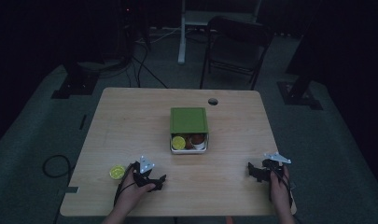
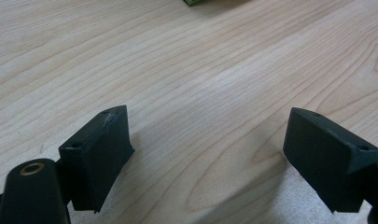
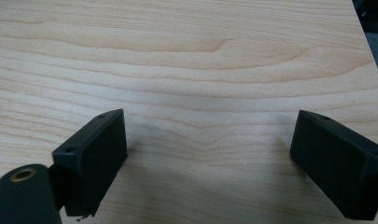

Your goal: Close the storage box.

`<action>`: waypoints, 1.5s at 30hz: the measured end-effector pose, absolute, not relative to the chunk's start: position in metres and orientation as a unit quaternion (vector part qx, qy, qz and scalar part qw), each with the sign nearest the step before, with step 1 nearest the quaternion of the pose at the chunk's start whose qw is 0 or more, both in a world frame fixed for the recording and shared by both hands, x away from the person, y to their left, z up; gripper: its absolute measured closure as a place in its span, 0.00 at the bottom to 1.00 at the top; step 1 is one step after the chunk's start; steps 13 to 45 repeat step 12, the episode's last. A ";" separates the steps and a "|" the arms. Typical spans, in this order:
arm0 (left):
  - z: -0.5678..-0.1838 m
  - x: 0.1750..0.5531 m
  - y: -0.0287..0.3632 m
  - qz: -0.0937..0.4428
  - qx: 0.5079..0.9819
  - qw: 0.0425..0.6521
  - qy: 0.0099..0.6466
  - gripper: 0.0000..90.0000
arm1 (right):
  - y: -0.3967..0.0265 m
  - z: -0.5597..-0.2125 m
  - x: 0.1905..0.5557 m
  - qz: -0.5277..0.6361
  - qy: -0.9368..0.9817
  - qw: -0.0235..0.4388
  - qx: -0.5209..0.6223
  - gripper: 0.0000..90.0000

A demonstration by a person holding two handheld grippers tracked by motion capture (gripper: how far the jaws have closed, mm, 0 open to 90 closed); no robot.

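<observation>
Yellow-green disc (image 1: 117, 172) lies flat just left of left claw (image 1: 159, 181).

Two grippers (image 1: 159, 179) (image 1: 250, 169), one box (image 1: 189, 130), one lemon slice (image 1: 116, 172).

Black two-jaw left gripper (image 1: 159, 179) and right gripper (image 1: 252, 170), each topped with a pale grey three-cornered plate. Blocky matte pads (image 2: 100, 154) with small screw holes on top (one brass-ringed hole on the body (image 3: 23, 175)). Thin black cables trailing back over bare forearms.
</observation>
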State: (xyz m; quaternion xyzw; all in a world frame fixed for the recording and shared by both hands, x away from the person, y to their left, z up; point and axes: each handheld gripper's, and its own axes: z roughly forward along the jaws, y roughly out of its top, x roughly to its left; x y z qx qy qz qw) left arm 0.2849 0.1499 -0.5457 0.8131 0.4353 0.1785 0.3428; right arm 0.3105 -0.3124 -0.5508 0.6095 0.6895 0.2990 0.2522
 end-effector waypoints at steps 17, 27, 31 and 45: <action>-0.546 0.285 0.148 0.183 0.820 0.334 0.428 0.14 | -0.312 -0.551 0.310 0.299 0.690 0.252 0.610 0.12; -0.546 0.285 0.148 0.183 0.820 0.334 0.428 0.14 | -0.312 -0.551 0.310 0.299 0.690 0.252 0.610 0.12; -0.546 0.285 0.148 0.183 0.820 0.334 0.428 0.14 | -0.312 -0.551 0.310 0.299 0.690 0.252 0.610 0.12; -0.546 0.285 0.148 0.183 0.820 0.334 0.428 0.14 | -0.312 -0.551 0.310 0.299 0.690 0.252 0.610 0.12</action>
